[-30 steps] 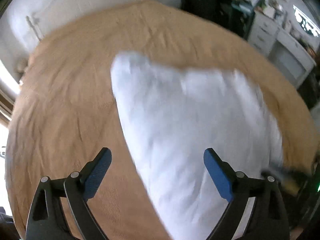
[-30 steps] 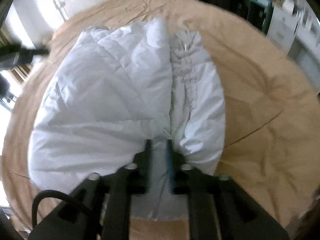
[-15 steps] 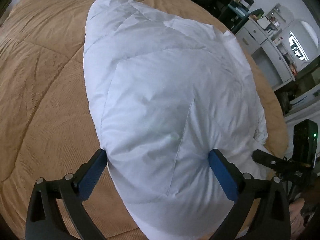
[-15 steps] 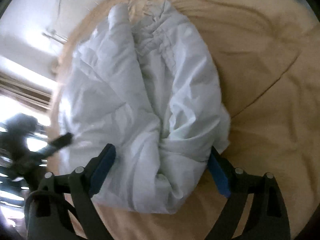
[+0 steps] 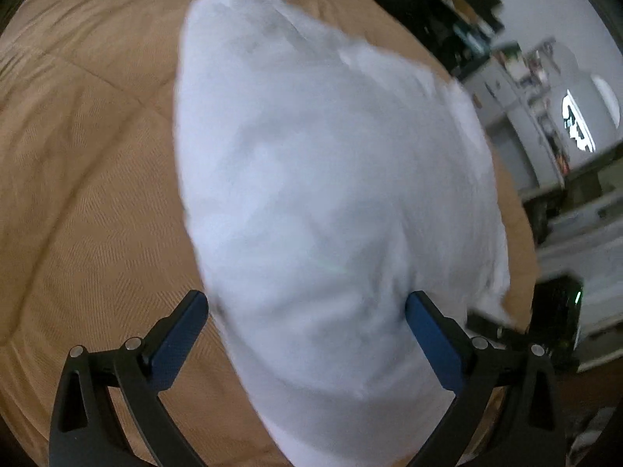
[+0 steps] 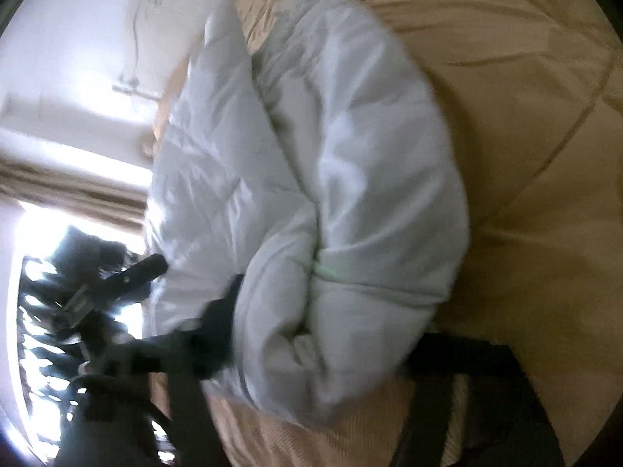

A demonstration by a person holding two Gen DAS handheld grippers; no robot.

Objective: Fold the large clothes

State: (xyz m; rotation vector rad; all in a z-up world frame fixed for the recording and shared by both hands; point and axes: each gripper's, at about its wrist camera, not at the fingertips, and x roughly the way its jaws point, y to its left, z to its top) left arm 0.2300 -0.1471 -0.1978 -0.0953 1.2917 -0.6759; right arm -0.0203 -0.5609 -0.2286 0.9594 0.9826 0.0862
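Nearest to you, your left claw (image 5: 303, 311) stands wide open, its two blue pads on either side of the near end of one white padded jacket (image 5: 331, 194). Your right claw (image 6: 323, 330) is open too, around the same jacket's bunched end. The jacket lies folded and puffy on one tan bed cover (image 5: 89, 194).

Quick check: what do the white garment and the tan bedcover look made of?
White garment: looks like thin, slightly shiny shell fabric with padding; quilted seams and puffy folds suggest so. Tan bedcover: matte woven cloth, showing fine herringbone-like ribbing and stitched seams.
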